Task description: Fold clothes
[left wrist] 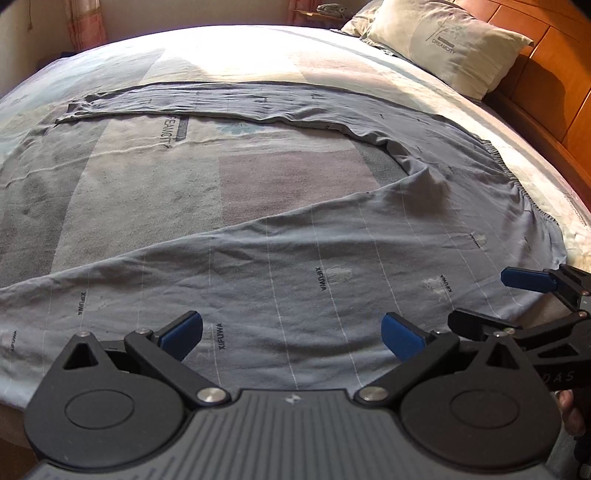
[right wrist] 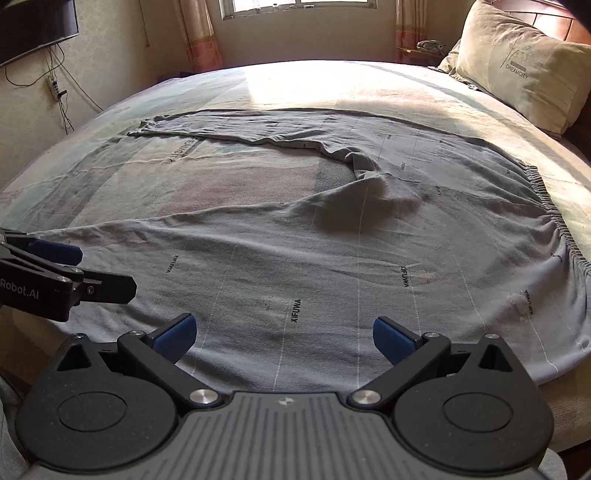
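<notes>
A pair of grey-blue trousers (left wrist: 332,266) with "XIFUWA" print lies spread flat on the bed, waistband at the right, one leg running to the far left and the other along the near edge. It shows the same way in the right wrist view (right wrist: 295,266). My left gripper (left wrist: 291,336) is open and empty just above the near leg. My right gripper (right wrist: 282,334) is open and empty over the same leg, nearer the waistband. The right gripper also shows in the left wrist view (left wrist: 517,295), and the left gripper shows at the left of the right wrist view (right wrist: 74,273).
The bed sheet (left wrist: 147,177) has pale patchwork blocks. A pillow (left wrist: 450,48) lies at the far right against a wooden headboard (left wrist: 546,81). In the right wrist view there is a window (right wrist: 295,5), curtains, a wall television (right wrist: 33,29) and hanging cables at the left.
</notes>
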